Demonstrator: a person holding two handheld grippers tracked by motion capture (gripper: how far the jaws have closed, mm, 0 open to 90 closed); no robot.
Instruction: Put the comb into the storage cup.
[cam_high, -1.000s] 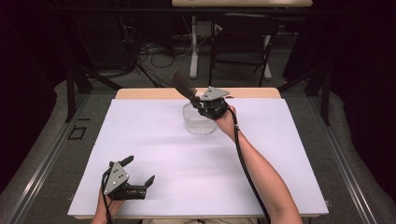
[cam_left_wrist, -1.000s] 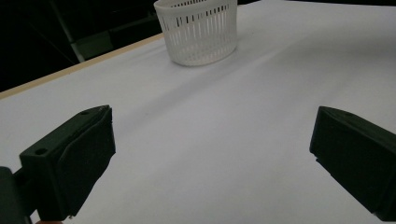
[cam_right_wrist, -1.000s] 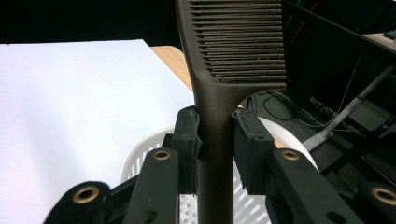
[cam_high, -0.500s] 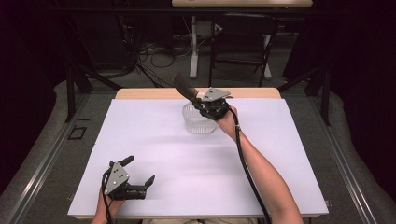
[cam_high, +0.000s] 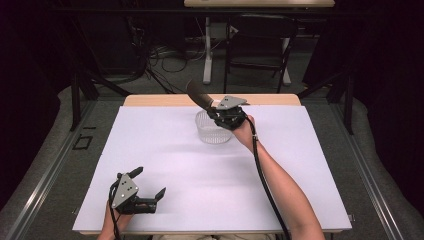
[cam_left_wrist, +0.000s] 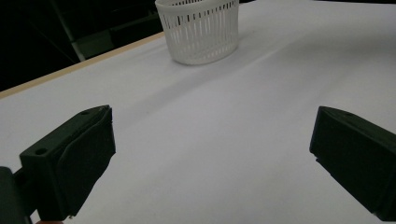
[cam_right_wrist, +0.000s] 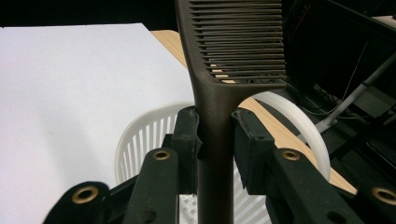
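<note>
A dark brown comb (cam_right_wrist: 219, 88) stands gripped by its handle, with my right gripper (cam_right_wrist: 215, 140) shut on it. In the high view that comb (cam_high: 199, 93) points up and to the left, held by the right gripper (cam_high: 216, 112) just above a white slotted basket (cam_high: 214, 131) at the far middle of the table. The basket (cam_right_wrist: 140, 135) lies directly beneath the jaws in the right gripper view. My left gripper (cam_high: 149, 189) rests at the near left of the white table, open, with nothing between its jaws. The basket (cam_left_wrist: 198, 28) stands far ahead of it.
The white sheet (cam_high: 165, 150) covers the table, with a wooden strip (cam_high: 160, 100) bare along the far edge. A dark chair (cam_high: 257, 45) and cables stand on the floor beyond the table. The right gripper's cable (cam_high: 265, 185) trails along the forearm.
</note>
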